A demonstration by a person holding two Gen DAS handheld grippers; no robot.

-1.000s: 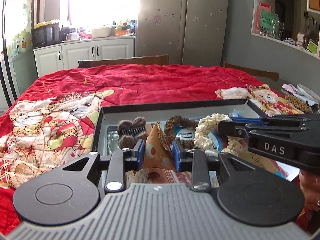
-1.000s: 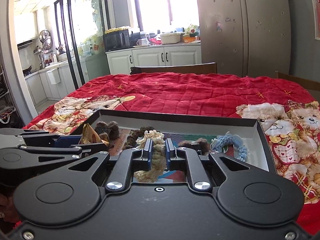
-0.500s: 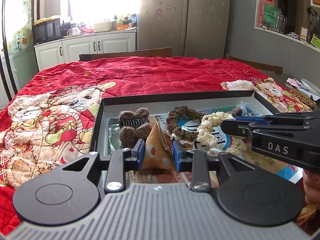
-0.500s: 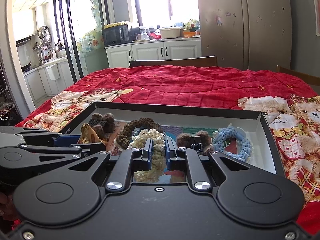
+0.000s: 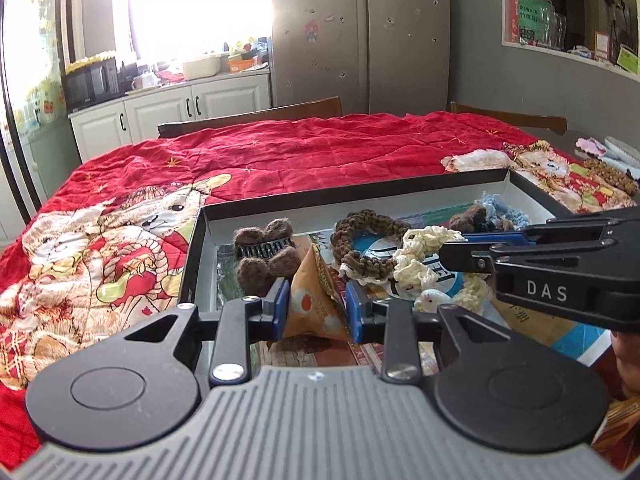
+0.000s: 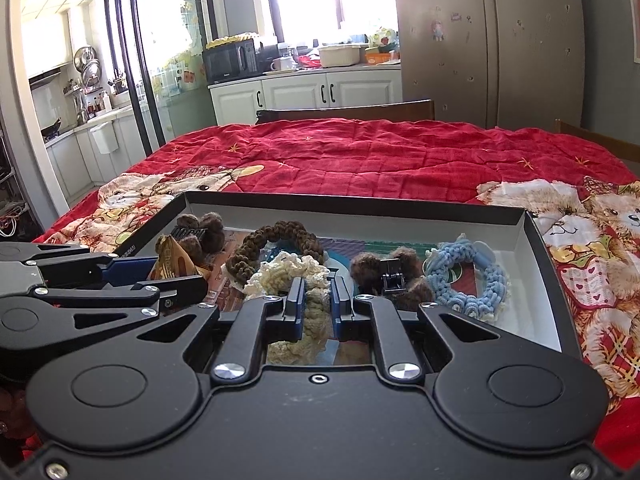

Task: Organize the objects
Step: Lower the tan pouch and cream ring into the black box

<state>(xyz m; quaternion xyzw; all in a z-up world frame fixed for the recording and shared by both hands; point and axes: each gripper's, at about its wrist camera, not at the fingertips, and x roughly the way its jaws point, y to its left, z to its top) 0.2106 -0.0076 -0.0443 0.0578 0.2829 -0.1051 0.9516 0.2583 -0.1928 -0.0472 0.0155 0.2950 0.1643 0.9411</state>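
The left gripper is closed on a small orange pyramid-shaped packet, its blue pads pressing both sides. The right gripper is clamped nearly shut on a cream crocheted ring. Both things hang just above the near part of a shallow black box with a white inside.

In my judgement the step in hand is to place these two things in the box in good order. To do it well, each hand should lower its thing onto a free part of the printed floor of the box before the gripper lets go, because the soft ring can catch on its neighbours and the light packet may tip over. The two grippers are close beside each other, so it is better to move one at a time.

Farther inside the box lie a brown plush hair claw, a dark brown crocheted ring, a second brown claw and a light blue crocheted ring.

The box rests on a surface covered by a red quilt with bear pictures. Behind it stand wooden chairs, white cabinets with a microwave, a bright window and a big refrigerator.
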